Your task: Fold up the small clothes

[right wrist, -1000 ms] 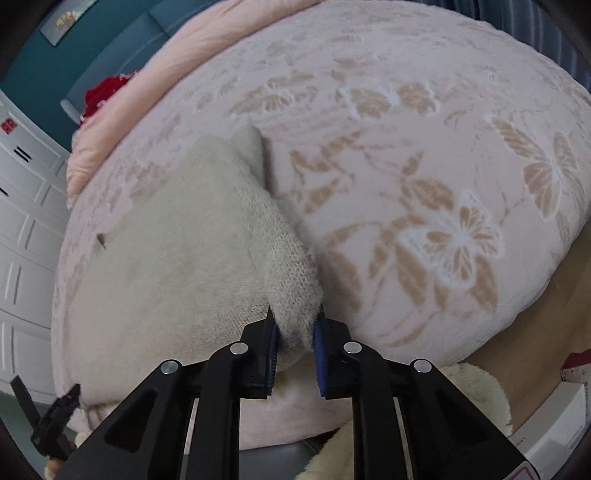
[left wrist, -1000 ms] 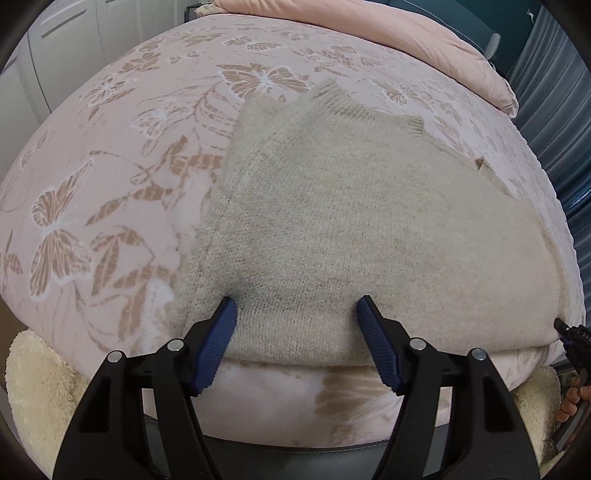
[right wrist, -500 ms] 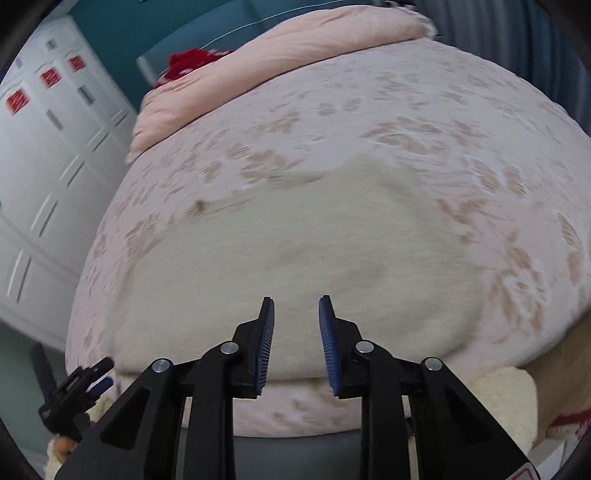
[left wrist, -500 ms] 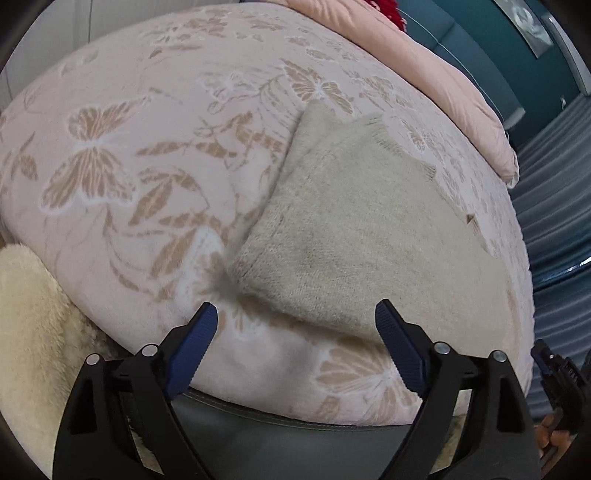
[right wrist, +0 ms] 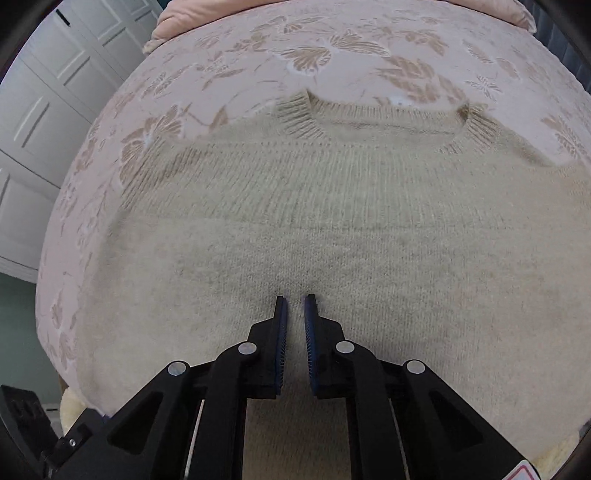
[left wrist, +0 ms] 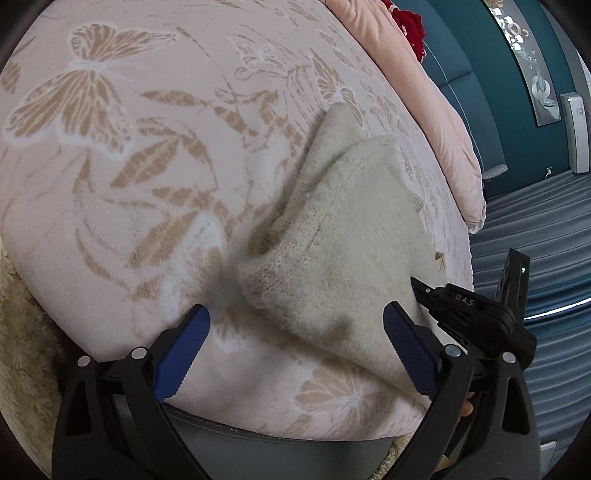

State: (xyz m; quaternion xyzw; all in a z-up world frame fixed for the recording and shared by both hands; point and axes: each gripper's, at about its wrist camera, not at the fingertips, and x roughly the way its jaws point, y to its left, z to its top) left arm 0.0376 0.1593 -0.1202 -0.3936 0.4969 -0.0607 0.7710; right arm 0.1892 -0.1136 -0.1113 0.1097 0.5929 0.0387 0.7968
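Note:
A beige knitted sweater (right wrist: 295,229) lies flat on the bed's pink butterfly blanket (right wrist: 332,48), its ribbed neckline (right wrist: 384,122) at the far side. My right gripper (right wrist: 295,299) hovers over the sweater's middle. Its jaws are closing to a narrow gap and nothing is between them. In the left wrist view the sweater (left wrist: 351,236) has a folded corner near the bed's front edge. My left gripper (left wrist: 297,332) is just above that corner, its jaws opening wide and gripping nothing. The right gripper's black body (left wrist: 476,314) shows beside it on the right.
A pink quilt (left wrist: 443,122) and something red (left wrist: 406,18) lie at the bed's far end. A cream fluffy rug (left wrist: 22,350) is below the bed on the left. White wardrobe doors (right wrist: 44,110) stand to the left, and blue curtains (left wrist: 535,229) hang to the right.
My right gripper let go of the sweater's fold, swept across and now hangs over its middle, jaws narrower. My left gripper's jaws spread wider and its view rolled and shifted left.

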